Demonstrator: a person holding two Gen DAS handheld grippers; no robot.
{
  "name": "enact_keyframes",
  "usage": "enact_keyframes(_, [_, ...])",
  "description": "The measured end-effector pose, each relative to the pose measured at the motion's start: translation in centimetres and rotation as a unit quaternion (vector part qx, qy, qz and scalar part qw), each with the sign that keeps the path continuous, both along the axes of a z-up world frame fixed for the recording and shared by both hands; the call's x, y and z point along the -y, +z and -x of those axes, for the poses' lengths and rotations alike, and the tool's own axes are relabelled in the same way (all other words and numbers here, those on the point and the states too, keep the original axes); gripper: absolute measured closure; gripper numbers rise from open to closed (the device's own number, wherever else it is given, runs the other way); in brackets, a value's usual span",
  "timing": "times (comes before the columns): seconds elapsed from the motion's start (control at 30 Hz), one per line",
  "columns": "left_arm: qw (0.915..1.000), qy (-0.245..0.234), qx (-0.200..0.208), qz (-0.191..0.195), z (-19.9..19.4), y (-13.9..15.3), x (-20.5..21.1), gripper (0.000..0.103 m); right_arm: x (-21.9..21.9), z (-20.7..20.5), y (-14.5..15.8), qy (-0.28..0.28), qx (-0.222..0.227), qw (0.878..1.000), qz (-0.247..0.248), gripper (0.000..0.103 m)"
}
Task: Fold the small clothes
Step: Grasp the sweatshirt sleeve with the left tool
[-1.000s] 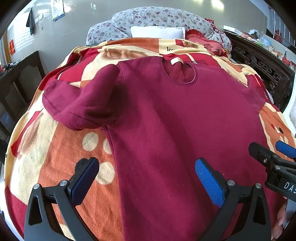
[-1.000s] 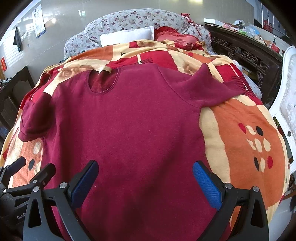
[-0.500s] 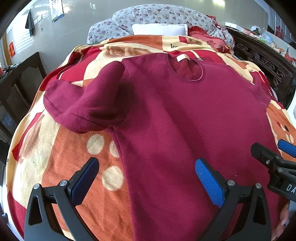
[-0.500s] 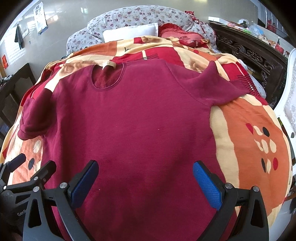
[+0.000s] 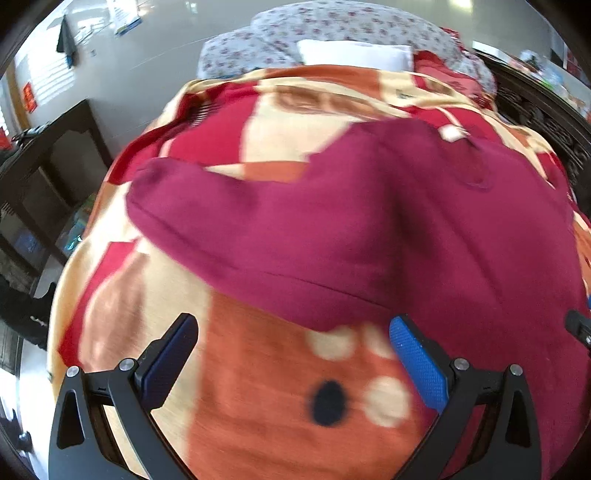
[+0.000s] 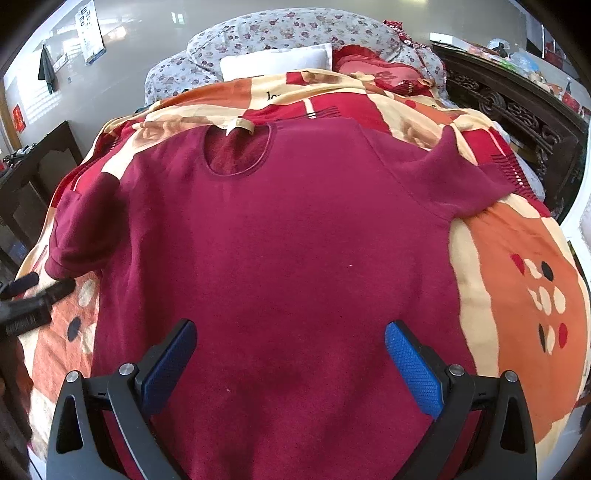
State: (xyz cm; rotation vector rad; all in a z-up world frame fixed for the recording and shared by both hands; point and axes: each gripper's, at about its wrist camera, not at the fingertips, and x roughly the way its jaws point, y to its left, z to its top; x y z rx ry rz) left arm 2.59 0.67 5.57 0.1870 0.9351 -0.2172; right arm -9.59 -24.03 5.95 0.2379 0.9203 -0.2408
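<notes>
A dark red short-sleeved shirt [image 6: 288, 236] lies flat, front up, on a patterned blanket [image 6: 517, 280], collar [image 6: 236, 155] at the far end. My right gripper [image 6: 290, 354] is open and empty over the shirt's lower body. My left gripper [image 5: 293, 354] is open and empty over the blanket, just short of the shirt's left sleeve [image 5: 258, 236]. It also shows at the left edge of the right wrist view [image 6: 26, 299], beside the sleeve [image 6: 77, 236]. The left wrist view is blurred.
The blanket [image 5: 258, 406] covers a bed with a white pillow [image 6: 273, 62] and floral bedding [image 6: 295, 33] at its head. A dark carved wooden frame [image 6: 517, 110] runs along the right. A dark cabinet [image 5: 44, 177] stands at the left.
My left gripper has swung left and forward, off the shirt's body toward its left sleeve. My right gripper has barely moved. Both stay open.
</notes>
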Motion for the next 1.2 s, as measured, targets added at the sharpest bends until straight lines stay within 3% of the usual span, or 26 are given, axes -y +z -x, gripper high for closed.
enact_keyframes(0.23, [0.9996, 0.003, -0.029, -0.008, -5.2, -0.3, -4.8, 0.000, 1.3, -0.6, 0.0, -0.020, 0.014, 0.999, -0.027, 0.000])
enact_keyframes(0.37, [0.9970, -0.030, -0.054, 0.046, -6.0, 0.6, -6.6, 0.000, 2.8, -0.6, -0.2, -0.042, 0.008, 0.999, -0.033, 0.000])
enact_keyframes(0.53, [0.9967, -0.044, -0.040, 0.055, -5.8, 2.1, -8.6, 0.000, 4.2, -0.6, -0.5, -0.052, 0.001, 0.998, -0.045, 0.000])
enact_keyframes(0.67, [0.9991, 0.003, -0.030, 0.030, -7.8, 2.3, -10.6, 0.000, 4.1, -1.0, -1.1, -0.046, -0.006, 0.998, -0.050, 0.000])
enact_keyframes(0.73, [0.9986, 0.022, -0.030, 0.037, -9.2, 2.2, -11.5, 0.000, 4.0, -1.1, -1.3, -0.042, -0.006, 0.998, -0.050, 0.000])
enact_keyframes(0.97, [0.9897, 0.130, -0.039, 0.046, -15.3, -0.7, -14.6, 0.001, 3.0, -2.0, -1.9, -0.021, -0.016, 0.999, -0.046, 0.000])
enact_keyframes(1.03, [0.9861, 0.151, -0.044, 0.053, -16.5, -1.6, -15.0, 0.013, 2.7, -2.3, -2.1, -0.014, -0.021, 0.999, -0.042, 0.000])
enact_keyframes(1.1, [0.9813, 0.166, -0.058, 0.078, -17.5, -2.6, -15.2, 0.051, 2.5, -2.5, -2.2, -0.011, -0.023, 0.999, -0.039, 0.000])
enact_keyframes(1.13, [0.9800, 0.166, -0.061, 0.091, -17.7, -2.8, -15.0, 0.062, 2.5, -2.5, -2.3, -0.010, -0.022, 0.999, -0.038, 0.000])
enact_keyframes(1.17, [0.9782, 0.164, -0.062, 0.111, -17.7, -2.8, -15.0, 0.083, 2.5, -2.5, -2.3, -0.011, -0.022, 0.999, -0.039, 0.000])
enact_keyframes(1.2, [0.9782, 0.168, -0.060, 0.107, -17.6, -2.5, -14.8, 0.089, 2.5, -2.5, -2.3, -0.012, -0.021, 0.999, -0.040, 0.000])
